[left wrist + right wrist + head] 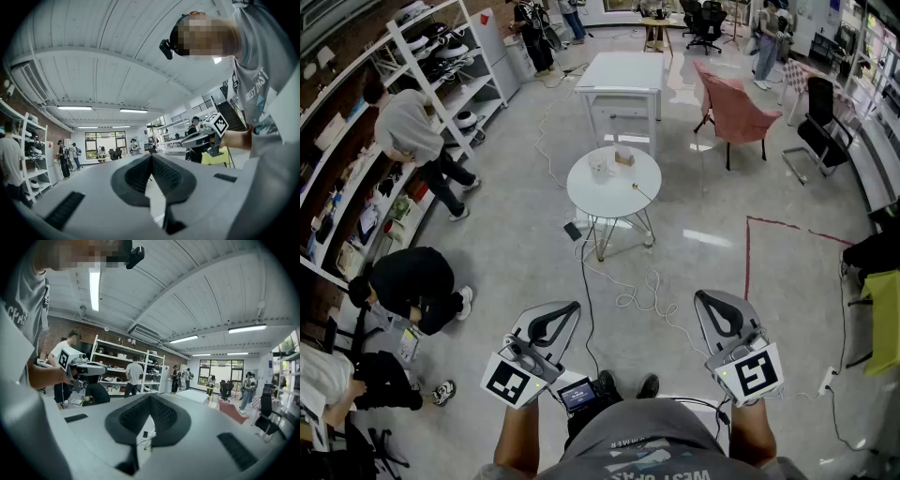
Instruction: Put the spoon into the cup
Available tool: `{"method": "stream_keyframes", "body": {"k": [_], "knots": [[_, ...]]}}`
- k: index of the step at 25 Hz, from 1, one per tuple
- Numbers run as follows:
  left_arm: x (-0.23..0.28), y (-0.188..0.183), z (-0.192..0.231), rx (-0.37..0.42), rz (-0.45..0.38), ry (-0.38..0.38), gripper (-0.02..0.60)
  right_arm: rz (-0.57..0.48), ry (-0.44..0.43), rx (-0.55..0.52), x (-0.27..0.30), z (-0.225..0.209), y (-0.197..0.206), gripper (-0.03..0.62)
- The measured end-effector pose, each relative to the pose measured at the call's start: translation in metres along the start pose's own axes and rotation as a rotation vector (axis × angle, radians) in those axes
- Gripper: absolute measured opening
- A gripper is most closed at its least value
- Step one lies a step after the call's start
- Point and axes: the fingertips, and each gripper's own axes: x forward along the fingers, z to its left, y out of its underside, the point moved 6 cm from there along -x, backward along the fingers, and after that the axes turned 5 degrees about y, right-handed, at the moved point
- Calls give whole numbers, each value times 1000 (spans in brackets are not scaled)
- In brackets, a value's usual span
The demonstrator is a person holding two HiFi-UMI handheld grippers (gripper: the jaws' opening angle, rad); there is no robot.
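Left gripper [572, 307]: jaws shut tight, empty. Right gripper [703, 298]: same, empty. The 2 grippers held level, well short of round white table [581, 192]. Spoon [643, 193] lies on table, right part. White cup [598, 167] on table, far-left part, apart from spoon, beside small box [624, 157].

Bright, even light from ceiling tubes [95, 289]; floor [712, 239] glare; fisheye-warped edges; dark corners

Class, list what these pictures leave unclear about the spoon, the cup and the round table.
Spoon: head view, too small to tell bowl from handle.
Cup: head view, too small to see inside.
Tan object beside the cup: too small to identify.
Round table: not found in either gripper view; the left claw and right claw bodies fill the lower frame.
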Motion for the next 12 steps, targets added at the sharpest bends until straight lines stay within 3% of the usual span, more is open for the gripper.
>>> {"method": "stream_keyframes", "body": {"k": [12], "knots": [[-15,1,24,-7,-2,5,3,14,16,-8,19,13,-8,0]]}}
